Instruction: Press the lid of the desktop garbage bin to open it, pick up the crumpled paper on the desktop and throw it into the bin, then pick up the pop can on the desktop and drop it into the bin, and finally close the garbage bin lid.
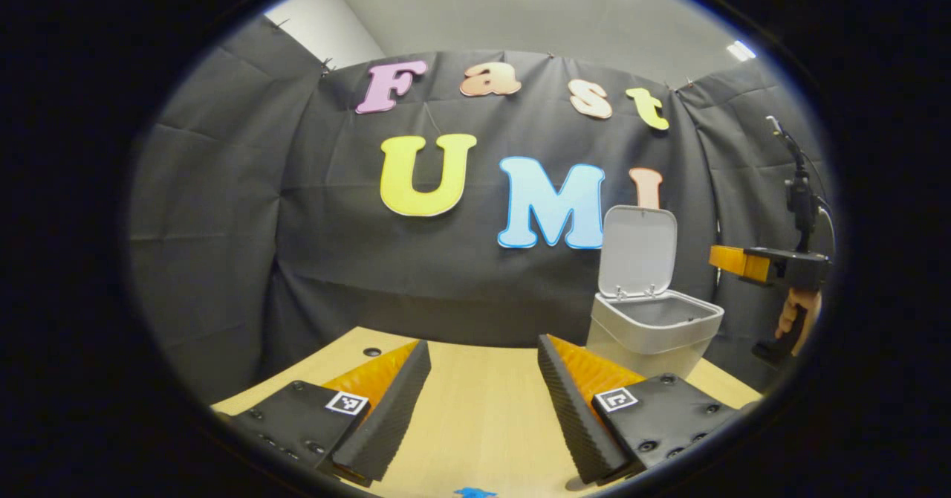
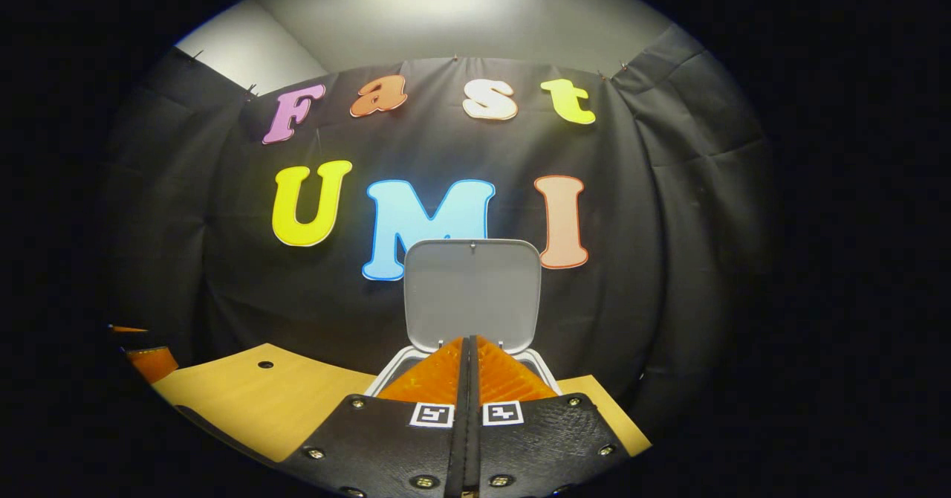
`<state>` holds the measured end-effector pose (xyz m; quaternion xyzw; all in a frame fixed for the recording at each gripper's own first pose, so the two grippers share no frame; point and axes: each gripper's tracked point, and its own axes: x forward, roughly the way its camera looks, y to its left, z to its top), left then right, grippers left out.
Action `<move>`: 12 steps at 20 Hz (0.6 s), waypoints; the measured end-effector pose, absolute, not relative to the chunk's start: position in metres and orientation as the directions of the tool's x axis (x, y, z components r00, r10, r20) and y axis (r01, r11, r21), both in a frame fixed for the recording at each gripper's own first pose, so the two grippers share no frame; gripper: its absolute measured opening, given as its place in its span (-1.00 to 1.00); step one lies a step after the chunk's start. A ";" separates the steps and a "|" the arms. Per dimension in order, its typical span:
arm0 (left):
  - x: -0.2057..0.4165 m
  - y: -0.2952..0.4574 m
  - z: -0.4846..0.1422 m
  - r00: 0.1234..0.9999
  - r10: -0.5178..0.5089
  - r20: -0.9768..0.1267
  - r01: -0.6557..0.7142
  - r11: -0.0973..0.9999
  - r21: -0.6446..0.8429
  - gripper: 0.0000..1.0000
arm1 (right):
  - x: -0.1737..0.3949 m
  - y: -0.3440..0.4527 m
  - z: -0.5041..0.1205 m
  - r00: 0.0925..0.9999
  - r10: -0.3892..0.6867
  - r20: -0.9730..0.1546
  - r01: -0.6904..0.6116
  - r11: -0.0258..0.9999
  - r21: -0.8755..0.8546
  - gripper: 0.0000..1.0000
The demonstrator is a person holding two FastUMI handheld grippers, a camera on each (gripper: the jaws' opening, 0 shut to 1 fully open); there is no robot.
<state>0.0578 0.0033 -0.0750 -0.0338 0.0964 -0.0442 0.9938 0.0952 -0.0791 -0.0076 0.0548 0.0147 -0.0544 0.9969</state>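
Grey plastic desktop garbage bin (image 1: 654, 323) at the far right of the wooden table (image 1: 483, 409), lid (image 1: 637, 251) swung up and standing nearly upright against the black cloth wall, mouth open. Thin, stiff and probably light by the look of it, so liable to slide or tip under a hard shove; smooth lid, best pushed down with a flat fingertip near its free top edge, not pinched. Left gripper (image 1: 483, 401) low over the near table, fingers spread wide with nothing between them. Right gripper (image 2: 469, 379) pressed together on nothing, aimed at the bin from just in front, tips overlapping the rim (image 2: 546, 375); touching or not, cannot tell. Same right gripper (image 1: 747, 264) seen in the left gripper view, held in a hand (image 1: 799, 316), level with the raised lid and beside it. Crumpled paper and pop can: whereabouts unknown.
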 end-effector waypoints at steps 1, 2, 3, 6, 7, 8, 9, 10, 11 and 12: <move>0.057 0.002 -0.077 0.976 -0.103 -0.194 0.088 0.993 -0.085 1.00 | 0.090 -0.078 -0.008 0.994 -0.106 -0.037 0.109 0.989 0.103 -1.00; 0.056 0.001 -0.079 0.974 -0.111 -0.196 0.094 0.991 -0.092 1.00 | 0.086 -0.075 -0.009 0.994 -0.104 -0.040 0.107 0.990 0.095 -1.00; 0.054 0.001 -0.082 0.972 -0.120 -0.200 0.103 0.990 -0.094 1.00 | 0.081 -0.075 -0.012 0.993 -0.109 -0.047 0.113 0.990 0.085 -1.00; 0.046 0.004 -0.107 0.960 -0.130 -0.247 0.115 0.991 -0.076 1.00 | 0.063 -0.070 -0.024 0.991 -0.113 -0.069 0.118 0.990 0.074 -1.00; 0.044 0.007 -0.118 0.954 -0.121 -0.275 0.110 0.992 -0.056 1.00 | 0.058 -0.068 -0.028 0.991 -0.109 -0.078 0.114 0.991 0.073 -1.00; 0.040 0.010 -0.131 0.947 -0.117 -0.301 0.109 0.993 -0.041 1.00 | 0.052 -0.065 -0.033 0.991 -0.106 -0.086 0.112 0.991 0.069 -1.00; 0.037 0.010 -0.141 0.939 -0.118 -0.323 0.110 0.993 -0.041 1.00 | 0.051 -0.064 -0.037 0.990 -0.106 -0.092 0.112 0.992 0.063 -1.00; 0.031 0.010 -0.149 0.931 -0.123 -0.344 0.112 0.992 -0.051 1.00 | 0.044 -0.062 -0.041 0.989 -0.110 -0.097 0.116 0.992 0.055 -1.00; 0.027 0.009 -0.158 0.922 -0.127 -0.366 0.112 0.992 -0.061 0.90 | 0.038 -0.061 -0.043 0.989 -0.109 -0.097 0.114 0.992 0.050 -1.00; 0.023 0.009 -0.168 0.913 -0.131 -0.387 0.113 0.991 -0.068 0.80 | 0.036 -0.059 -0.046 0.989 -0.107 -0.099 0.112 0.992 0.051 -0.85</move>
